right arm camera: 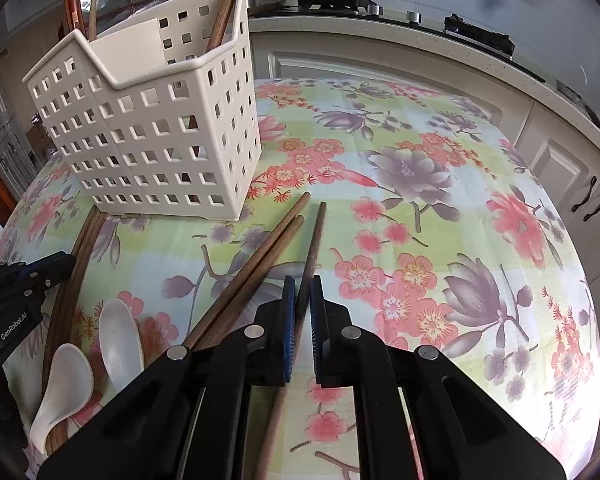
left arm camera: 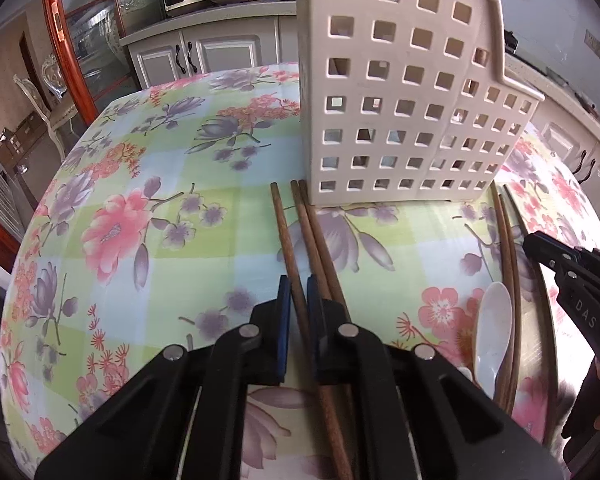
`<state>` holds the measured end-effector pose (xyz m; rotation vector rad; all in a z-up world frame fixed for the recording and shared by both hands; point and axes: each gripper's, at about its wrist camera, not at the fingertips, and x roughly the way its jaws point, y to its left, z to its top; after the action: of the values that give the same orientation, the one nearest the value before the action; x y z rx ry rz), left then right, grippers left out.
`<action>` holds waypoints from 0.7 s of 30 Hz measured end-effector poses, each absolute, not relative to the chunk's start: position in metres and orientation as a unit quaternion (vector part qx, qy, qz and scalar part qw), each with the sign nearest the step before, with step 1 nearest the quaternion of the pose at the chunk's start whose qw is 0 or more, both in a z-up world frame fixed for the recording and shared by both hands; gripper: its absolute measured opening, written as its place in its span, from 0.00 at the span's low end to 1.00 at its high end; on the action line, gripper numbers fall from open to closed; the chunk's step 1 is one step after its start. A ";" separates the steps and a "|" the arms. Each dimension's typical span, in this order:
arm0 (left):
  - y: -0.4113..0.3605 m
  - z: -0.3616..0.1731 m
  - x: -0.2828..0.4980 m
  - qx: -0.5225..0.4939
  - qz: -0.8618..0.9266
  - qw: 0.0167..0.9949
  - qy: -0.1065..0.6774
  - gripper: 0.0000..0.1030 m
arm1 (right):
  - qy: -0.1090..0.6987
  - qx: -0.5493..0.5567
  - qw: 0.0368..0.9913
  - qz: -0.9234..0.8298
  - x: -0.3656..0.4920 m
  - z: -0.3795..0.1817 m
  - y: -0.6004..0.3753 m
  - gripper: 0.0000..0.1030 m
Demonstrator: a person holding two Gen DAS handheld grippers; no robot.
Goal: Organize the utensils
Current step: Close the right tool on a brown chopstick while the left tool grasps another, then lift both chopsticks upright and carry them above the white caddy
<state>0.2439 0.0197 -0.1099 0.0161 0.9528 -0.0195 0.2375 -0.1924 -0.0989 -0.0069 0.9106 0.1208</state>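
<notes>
On the flowered tablecloth [left arm camera: 172, 240], in front of the white perforated utensil holder [left arm camera: 404, 100], I am seeing both my grippers working low over the loose chopsticks. My left gripper [left arm camera: 297, 300] is sitting with its blue pads [left arm camera: 285, 320] nearly together, and one brown chopstick [left arm camera: 288, 248] is running straight between them; the pads are lying against its sides, so I am reading it as pinching this stick. Two more chopsticks [left arm camera: 316, 236] are lying just beside its right finger, their far ends touching the holder's base. My right gripper [right arm camera: 302, 308] is doing the same with a single chopstick [right arm camera: 314, 240], which is passing through the narrow gap of its fingers and pointing away toward the open cloth. A pair of chopsticks [right arm camera: 260, 256] is lying just to its left, angled toward the holder's corner. Two white ceramic spoons [right arm camera: 120, 344] are resting further left, between the two grippers, beside another pair of sticks [right arm camera: 72, 280]. Inside the holder, one dark chopstick [right arm camera: 226, 12] is leaning upright in the back compartment.
</notes>
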 end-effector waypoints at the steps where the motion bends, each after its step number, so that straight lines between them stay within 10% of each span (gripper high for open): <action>1: 0.023 -0.110 0.243 -0.003 -0.014 0.889 0.457 0.07 | 0.439 0.010 0.896 0.064 0.237 -0.099 -0.196 0.06; 21: 0.045 -0.051 0.197 -0.043 -0.025 0.937 0.346 0.07 | 0.320 0.029 0.942 0.093 0.190 -0.026 -0.205 0.06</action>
<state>0.1967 0.0446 -0.0509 -0.0870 0.7076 -0.0514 0.1898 -0.2048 -0.0260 0.0595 0.6534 0.1900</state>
